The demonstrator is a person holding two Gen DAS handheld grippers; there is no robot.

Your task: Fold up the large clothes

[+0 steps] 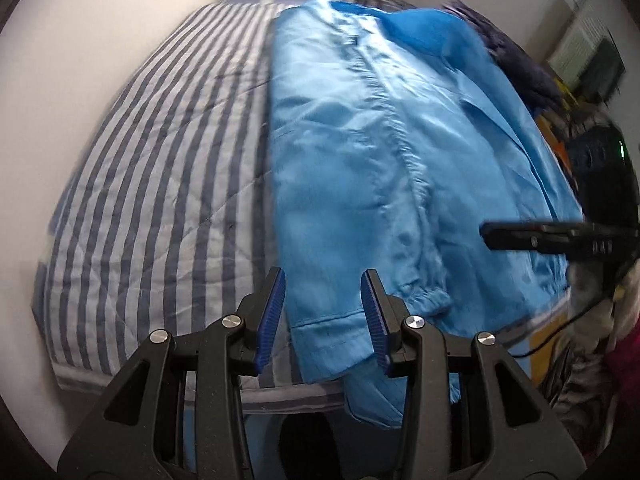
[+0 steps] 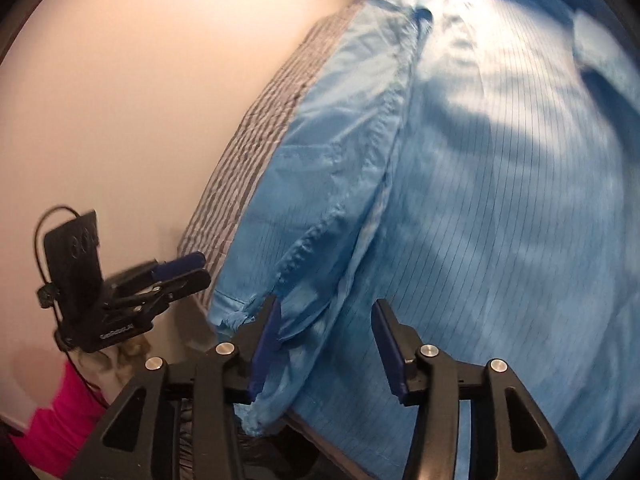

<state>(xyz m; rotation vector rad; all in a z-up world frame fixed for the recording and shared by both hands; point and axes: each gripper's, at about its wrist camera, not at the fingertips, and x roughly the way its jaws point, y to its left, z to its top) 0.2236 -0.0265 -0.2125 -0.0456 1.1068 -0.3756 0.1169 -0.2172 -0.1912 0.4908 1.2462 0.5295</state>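
Left wrist view: a light blue garment point(image 1: 380, 152) lies lengthwise on the striped bed point(image 1: 160, 184), with both tongs over its near end.

The garment's long axis runs from the near bed edge to the far collar, and its near hem hangs a little over that edge. The left gripper point(image 1: 323, 312) stands partly open with the near left hem corner between its pads, which do not look to be pressing on it. In the right wrist view the right gripper point(image 2: 326, 350) stands open with nothing gripped; a cuffed sleeve point(image 2: 320, 260) lies along the garment, just beside its left pad. Each hand looks nearest its own side of the hem. A white wall point(image 1: 100, 60) hems in the bed's left side; dark clutter point(image 1: 592, 152) crowds the right, clear of the hem.
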